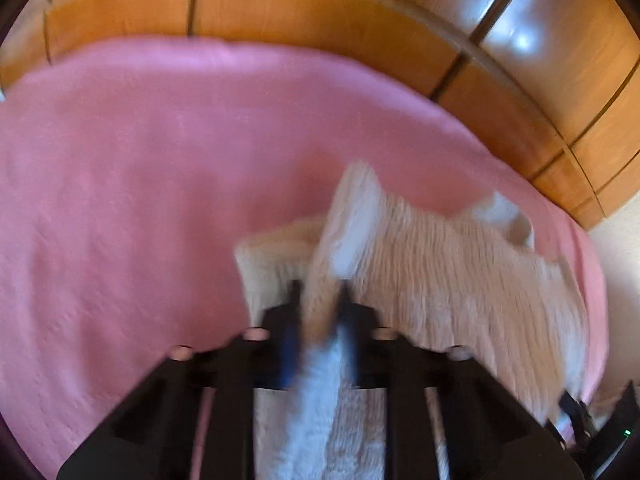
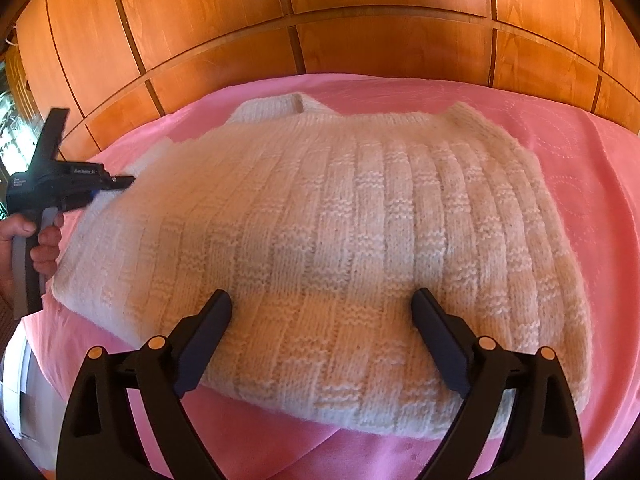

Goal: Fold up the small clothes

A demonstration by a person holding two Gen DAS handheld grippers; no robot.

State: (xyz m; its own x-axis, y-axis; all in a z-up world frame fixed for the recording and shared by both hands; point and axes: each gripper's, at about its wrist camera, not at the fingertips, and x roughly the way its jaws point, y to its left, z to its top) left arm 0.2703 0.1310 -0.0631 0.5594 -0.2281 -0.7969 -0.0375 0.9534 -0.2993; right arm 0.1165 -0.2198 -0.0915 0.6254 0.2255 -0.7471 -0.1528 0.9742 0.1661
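A cream knitted sweater (image 2: 340, 220) lies spread on a pink bedspread (image 2: 580, 168). My right gripper (image 2: 322, 300) is open, its fingers hovering over the sweater's near hem, empty. My left gripper (image 1: 318, 292) is shut on a fold of the sweater (image 1: 440, 264), lifting its edge; this view is motion-blurred. In the right wrist view the left gripper (image 2: 120, 182) shows at the sweater's left side, held by a hand (image 2: 44, 240).
Wooden panelled wardrobe doors (image 2: 320, 20) stand right behind the bed. The pink bedspread (image 1: 120, 180) stretches wide to the left of the sweater. The bed's near edge and something white (image 2: 16, 380) lie at lower left.
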